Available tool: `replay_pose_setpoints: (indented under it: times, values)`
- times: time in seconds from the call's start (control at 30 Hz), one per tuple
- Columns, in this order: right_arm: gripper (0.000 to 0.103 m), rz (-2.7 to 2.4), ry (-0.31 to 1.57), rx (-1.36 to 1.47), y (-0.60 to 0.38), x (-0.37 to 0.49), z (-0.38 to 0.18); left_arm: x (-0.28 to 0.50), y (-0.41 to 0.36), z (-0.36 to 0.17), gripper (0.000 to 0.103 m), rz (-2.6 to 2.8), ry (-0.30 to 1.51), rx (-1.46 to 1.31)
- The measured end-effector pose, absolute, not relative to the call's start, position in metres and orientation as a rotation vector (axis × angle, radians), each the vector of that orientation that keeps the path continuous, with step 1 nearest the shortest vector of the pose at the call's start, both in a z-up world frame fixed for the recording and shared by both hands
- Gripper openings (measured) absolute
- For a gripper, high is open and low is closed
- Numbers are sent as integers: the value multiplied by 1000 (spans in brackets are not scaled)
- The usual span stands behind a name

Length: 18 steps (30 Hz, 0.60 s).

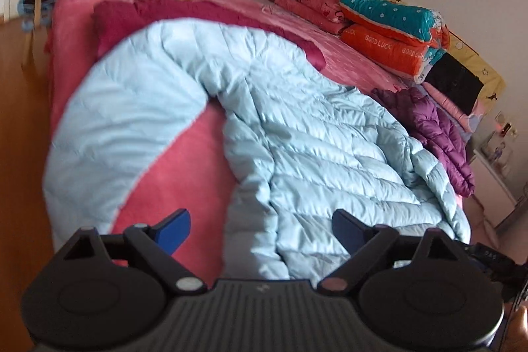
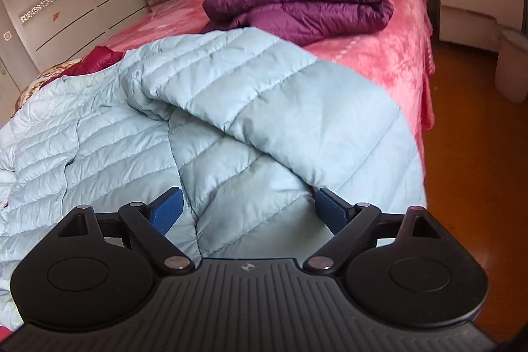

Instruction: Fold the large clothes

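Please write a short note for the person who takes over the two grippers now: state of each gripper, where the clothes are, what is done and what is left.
Left gripper: jaws open, nothing held, over the near edge of the light blue jacket.
Right gripper: jaws open, nothing held, over the same jacket's near part, where one sleeve lies across the body.
The jacket is spread on the pink bed; its other sleeve curves out to the side.
A purple jacket lies bunched farther up the bed.
Done: one sleeve appears folded in.
Left: bring in the other sleeve, fold the body, then probably the purple jacket.
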State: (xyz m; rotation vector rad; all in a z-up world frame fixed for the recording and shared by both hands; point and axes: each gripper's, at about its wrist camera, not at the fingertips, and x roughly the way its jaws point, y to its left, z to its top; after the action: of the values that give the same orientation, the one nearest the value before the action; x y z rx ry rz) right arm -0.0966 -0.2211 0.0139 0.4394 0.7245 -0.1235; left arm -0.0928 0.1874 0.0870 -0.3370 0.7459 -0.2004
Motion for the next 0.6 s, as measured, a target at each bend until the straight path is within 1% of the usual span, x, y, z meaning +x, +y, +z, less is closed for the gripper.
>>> replay_pose_setpoints:
  times: [0.13, 0.27, 0.4, 0.5, 0.53, 0.57, 0.6]
  values:
    - [103, -89, 749, 473, -221, -89, 6, -85, 179, 72, 89, -215, 766, -402]
    - [103, -67, 753, 446, -216, -86, 6, -79, 166, 62, 88, -225, 773, -381]
    - [103, -22, 749, 443, -212, -89, 7, -78, 157, 54, 77, -230, 799, -367]
    - [103, 17, 754, 403, -203, -90, 10, -78, 153, 50, 72, -231, 811, -354]
    - [103, 24, 757, 388, -200, -90, 11, -79, 151, 50, 66, -231, 814, -351]
    - [96, 30, 759, 378, -197, -90, 11, -80, 151, 49, 63, -229, 818, -351]
    - [84, 36, 760, 369, -195, -91, 12, -81, 150, 48, 55, -226, 822, -352]
